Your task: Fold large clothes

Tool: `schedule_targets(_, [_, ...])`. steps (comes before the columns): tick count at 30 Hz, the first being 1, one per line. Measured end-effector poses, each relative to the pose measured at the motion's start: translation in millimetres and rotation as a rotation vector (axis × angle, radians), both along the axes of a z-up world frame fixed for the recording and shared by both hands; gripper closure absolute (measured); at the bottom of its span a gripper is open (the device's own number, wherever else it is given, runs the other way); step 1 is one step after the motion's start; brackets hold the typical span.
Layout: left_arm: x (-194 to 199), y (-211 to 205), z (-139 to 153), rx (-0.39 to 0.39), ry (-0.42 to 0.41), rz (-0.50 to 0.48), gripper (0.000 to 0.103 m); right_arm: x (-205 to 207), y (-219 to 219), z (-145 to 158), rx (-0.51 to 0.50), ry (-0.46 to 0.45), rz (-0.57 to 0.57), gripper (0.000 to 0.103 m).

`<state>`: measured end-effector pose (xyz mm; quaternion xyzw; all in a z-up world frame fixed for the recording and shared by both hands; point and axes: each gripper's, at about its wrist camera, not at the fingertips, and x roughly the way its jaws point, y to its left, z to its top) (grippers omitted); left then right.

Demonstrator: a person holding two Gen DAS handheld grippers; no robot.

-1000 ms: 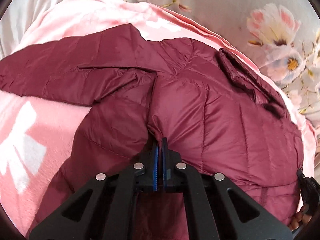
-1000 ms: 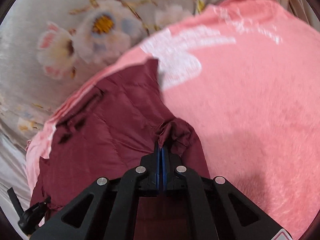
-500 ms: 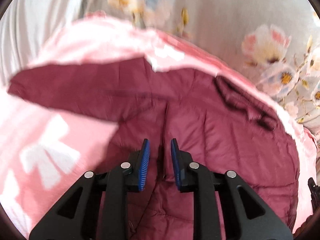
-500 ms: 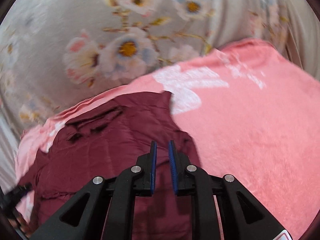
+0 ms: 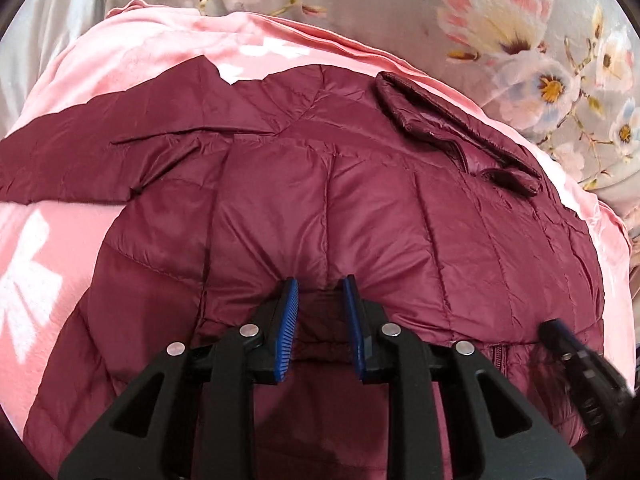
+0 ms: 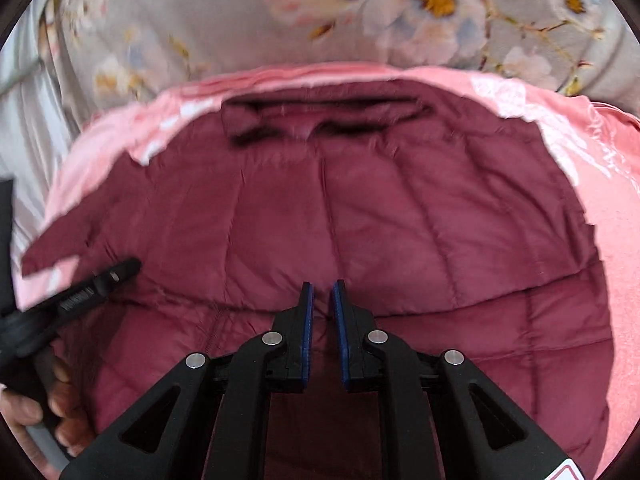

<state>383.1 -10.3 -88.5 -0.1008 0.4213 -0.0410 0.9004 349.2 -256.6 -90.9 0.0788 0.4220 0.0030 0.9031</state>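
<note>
In the left wrist view, your left hand-held gripper [image 5: 320, 284] is hovering over the near part of the maroon puffer jacket [image 5: 360, 208] with its blue-padded jaws spread apart and nothing between them. The jacket is lying spread on the pink blanket [image 5: 60, 216], its quilted body filling the space straight ahead of the jaws, one sleeve [image 5: 80, 152] stretching off to the left and the collar [image 5: 448, 132] sitting ahead and to the right near the blanket's far edge. The floral sheet [image 5: 500, 32] is showing beyond that edge. Your right hand-held gripper [image 5: 580, 364] is poking in low at the right, over the jacket's near edge. In the right wrist view, your right hand-held gripper [image 6: 322, 292] is also sitting with its jaws slightly parted, holding nothing, just above the jacket [image 6: 380, 216], whose collar [image 6: 324, 120] is lying straight ahead at the far end. The left hand-held gripper [image 6: 100, 280] is reaching in from the left, with your fingers [image 6: 60, 404] wrapping its handle.
</note>
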Motion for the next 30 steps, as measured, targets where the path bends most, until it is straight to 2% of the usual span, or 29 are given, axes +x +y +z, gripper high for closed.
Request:
schedule_targets(3, [-2, -2, -3, 0.006, -0.006, -0.005, 0.081, 0, -1, -5, 0.004, 0.011, -0.006, 0.093])
schedule_targets(8, [-5, 1, -5, -0.003, -0.015, -0.004, 0.081, -2, 8, -7, -0.05, 0.018, -0.007, 0.094])
schedule_targets(10, [-5, 2, -5, -0.015, -0.016, -0.004, 0.081, -5, 10, 1, -0.035, 0.004, -0.03, 0.091])
schedule_targets(12, [-6, 5, -4, -0.037, -0.022, -0.001, 0.081, -8, 18, 12, 0.056, -0.031, -0.012, 0.089])
schedule_targets(15, [-12, 25, 3, -0.122, -0.03, 0.04, 0.079, 0, 46, 7, -0.003, -0.007, 0.038, 0.089])
schedule_targets(17, [-19, 46, 11, -0.167, -0.042, 0.075, 0.06, 7, 57, -4, -0.05, 0.034, 0.053, 0.089])
schedule_targets(19, [-28, 78, 24, -0.19, -0.074, 0.136, 0.043, 8, 59, -5, -0.06, 0.03, 0.054, 0.089])
schedule_targets(22, [-31, 136, 40, -0.178, -0.106, 0.24, 0.028, 7, 60, -4, -0.079, 0.022, 0.053, 0.089])
schedule_targets(26, [-26, 231, 41, -0.137, -0.084, 0.454, 0.026, 3, 68, -5, -0.134, 0.004, 0.05, 0.089])
schedule_targets(30, [-33, 330, 28, -0.184, -0.077, 0.69, 0.026, 1, 62, -6, -0.091, -0.002, 0.042, 0.09])
